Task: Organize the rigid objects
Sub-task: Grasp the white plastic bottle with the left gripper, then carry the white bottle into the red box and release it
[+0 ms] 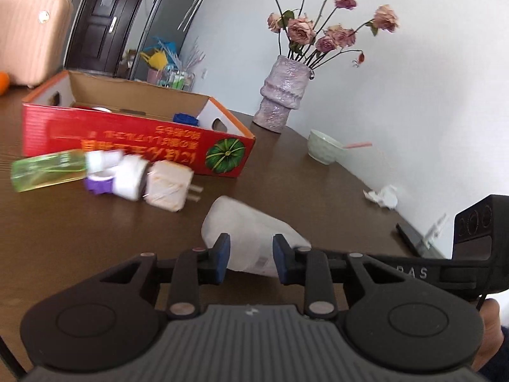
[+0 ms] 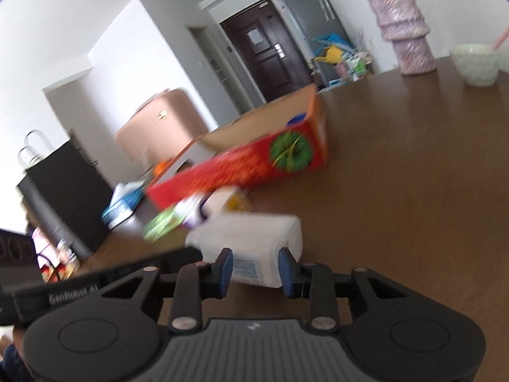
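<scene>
The brown wood-grain table (image 1: 318, 197) fills both views, its near edge cut off by the gripper bodies. On it stands the long red cardboard box (image 1: 136, 146), open-topped, with a green pumpkin picture and yellow lettering printed upside down; motion blur keeps the script from being read. Its contents are mostly hidden behind the front wall: only a blue lump and a pale rim show above it.

Right of the box stands a ribbed, glittery lilac vase (image 1: 283, 95) of dried pink roses, and further right a pale green ceramic bowl (image 1: 324, 149) with a pink straw-like stick.

In front of the box lies a blurred cluster: a translucent green bottle (image 1: 47, 172), a purple-and-white piece whose shape I cannot resolve, and a white plug adapter (image 1: 168, 187) with two metal prongs.

Nearer than the cluster lies a translucent white plastic bottle (image 1: 251, 235) on its side, with a small printed label too smeared to read. The left gripper (image 1: 251, 254) clamps its blue pads narrowly on one end; the right gripper (image 2: 256, 269) grips the labelled end of the same bottle.

The neighbouring tool's arm reads "GenRobot.AI" in the right view.
</scene>
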The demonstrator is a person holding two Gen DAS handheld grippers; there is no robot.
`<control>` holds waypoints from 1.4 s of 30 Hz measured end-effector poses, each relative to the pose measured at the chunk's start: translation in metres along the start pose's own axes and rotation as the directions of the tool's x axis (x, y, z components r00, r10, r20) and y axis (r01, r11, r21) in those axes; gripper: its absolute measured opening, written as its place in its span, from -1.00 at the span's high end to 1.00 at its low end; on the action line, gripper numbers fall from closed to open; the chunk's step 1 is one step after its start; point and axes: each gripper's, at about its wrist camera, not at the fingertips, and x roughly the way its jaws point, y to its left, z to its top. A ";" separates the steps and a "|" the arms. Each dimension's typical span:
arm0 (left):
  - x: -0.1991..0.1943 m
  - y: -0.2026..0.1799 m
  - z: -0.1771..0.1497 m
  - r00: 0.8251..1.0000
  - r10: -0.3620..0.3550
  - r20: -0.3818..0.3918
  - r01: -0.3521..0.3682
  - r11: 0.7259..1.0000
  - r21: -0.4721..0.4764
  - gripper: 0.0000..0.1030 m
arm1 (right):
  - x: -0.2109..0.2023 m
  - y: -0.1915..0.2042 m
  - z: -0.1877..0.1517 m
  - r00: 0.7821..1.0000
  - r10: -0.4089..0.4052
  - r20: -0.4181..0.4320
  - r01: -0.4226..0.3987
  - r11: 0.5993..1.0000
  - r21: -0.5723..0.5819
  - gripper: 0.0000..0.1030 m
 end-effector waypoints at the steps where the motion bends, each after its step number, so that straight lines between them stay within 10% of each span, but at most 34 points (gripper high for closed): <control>1: -0.008 0.003 -0.004 1.000 0.010 -0.003 -0.010 1.000 -0.007 0.43 | 0.001 0.004 -0.005 1.000 0.011 -0.014 -0.011 1.000 -0.004 0.40; 8: -0.035 0.028 -0.022 0.996 0.082 -0.040 -0.085 0.994 -0.064 0.41 | 0.012 0.024 -0.013 0.994 0.099 -0.056 -0.101 0.994 -0.037 0.35; 14: -0.036 0.034 -0.008 0.998 0.063 0.022 -0.061 0.995 -0.077 -0.03 | 0.019 0.025 -0.005 0.997 0.074 -0.014 -0.074 0.997 0.003 0.35; 20: -0.009 0.058 -0.006 0.998 -0.030 -0.057 0.014 0.966 -0.260 0.12 | 0.027 0.012 -0.008 0.998 0.070 -0.008 -0.069 0.992 0.103 0.25; 28: -0.026 0.055 0.000 0.999 -0.033 -0.001 0.032 0.961 -0.275 0.19 | 0.022 0.021 -0.004 0.995 0.094 0.028 -0.096 0.993 0.072 0.45; 42: 0.022 0.082 0.127 0.995 -0.010 0.094 0.033 0.969 -0.243 0.19 | 0.066 0.053 0.118 0.963 0.107 0.247 -0.085 0.992 -0.098 0.45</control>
